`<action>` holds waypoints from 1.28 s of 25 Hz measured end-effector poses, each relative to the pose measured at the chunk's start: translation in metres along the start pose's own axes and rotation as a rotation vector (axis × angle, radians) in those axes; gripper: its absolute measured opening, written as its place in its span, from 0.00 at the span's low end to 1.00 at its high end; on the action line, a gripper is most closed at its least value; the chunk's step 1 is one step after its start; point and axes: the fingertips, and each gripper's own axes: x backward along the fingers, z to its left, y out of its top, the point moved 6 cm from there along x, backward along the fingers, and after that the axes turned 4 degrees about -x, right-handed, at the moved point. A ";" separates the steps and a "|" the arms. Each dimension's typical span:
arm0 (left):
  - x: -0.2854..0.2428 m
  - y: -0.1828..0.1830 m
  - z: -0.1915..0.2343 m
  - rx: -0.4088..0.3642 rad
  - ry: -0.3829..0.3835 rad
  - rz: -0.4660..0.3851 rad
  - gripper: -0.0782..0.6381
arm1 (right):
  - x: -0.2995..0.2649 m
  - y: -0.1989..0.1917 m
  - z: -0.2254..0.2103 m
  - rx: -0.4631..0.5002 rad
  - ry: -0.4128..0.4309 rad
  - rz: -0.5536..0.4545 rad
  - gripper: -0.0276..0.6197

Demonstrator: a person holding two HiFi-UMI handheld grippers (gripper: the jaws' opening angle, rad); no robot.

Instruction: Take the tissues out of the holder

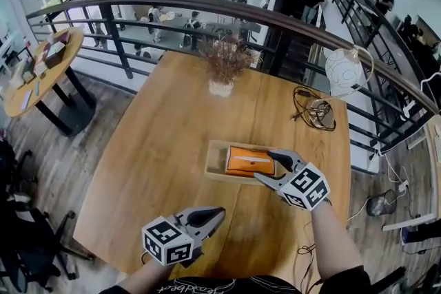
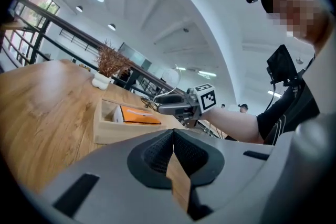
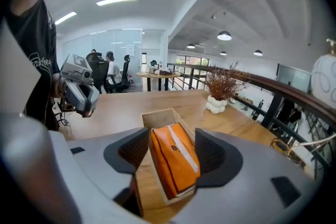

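An orange tissue pack point(image 1: 247, 162) point(image 3: 176, 157) lies in a shallow wooden holder point(image 1: 215, 172) point(image 3: 157, 118) on the wooden table. My right gripper point(image 1: 264, 166) point(image 3: 172, 152) stands open at the pack's right end, one jaw on each side of it. The pads do not look pressed on the pack. My left gripper point(image 1: 219, 213) point(image 2: 173, 152) is shut and empty, low near the table's front edge, left of the holder. In the left gripper view the holder point(image 2: 105, 131) and the pack point(image 2: 137, 114) sit ahead, with the right gripper point(image 2: 170, 105) beside them.
A white vase with dried twigs point(image 1: 222, 69) stands at the table's far side. A coiled cable point(image 1: 317, 112) lies at the far right, near a white globe lamp point(image 1: 344, 71). A curved railing point(image 1: 207, 7) runs behind the table. A round side table point(image 1: 41, 65) stands at the left.
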 end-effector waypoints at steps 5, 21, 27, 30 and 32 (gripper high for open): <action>-0.002 -0.010 0.006 0.050 -0.001 0.018 0.13 | -0.026 -0.022 -0.017 0.099 0.066 0.184 0.46; 0.011 -0.028 0.040 0.143 0.036 0.028 0.13 | -0.069 -0.040 -0.035 0.117 0.134 0.424 0.49; 0.023 -0.022 0.030 0.147 0.048 -0.004 0.13 | -0.067 -0.041 -0.026 0.083 0.097 0.432 0.40; 0.027 -0.020 0.026 0.147 0.053 -0.018 0.13 | -0.065 -0.039 -0.024 0.084 0.087 0.441 0.35; 0.029 -0.021 0.023 0.140 0.059 -0.020 0.13 | -0.062 -0.040 -0.023 0.104 0.078 0.439 0.33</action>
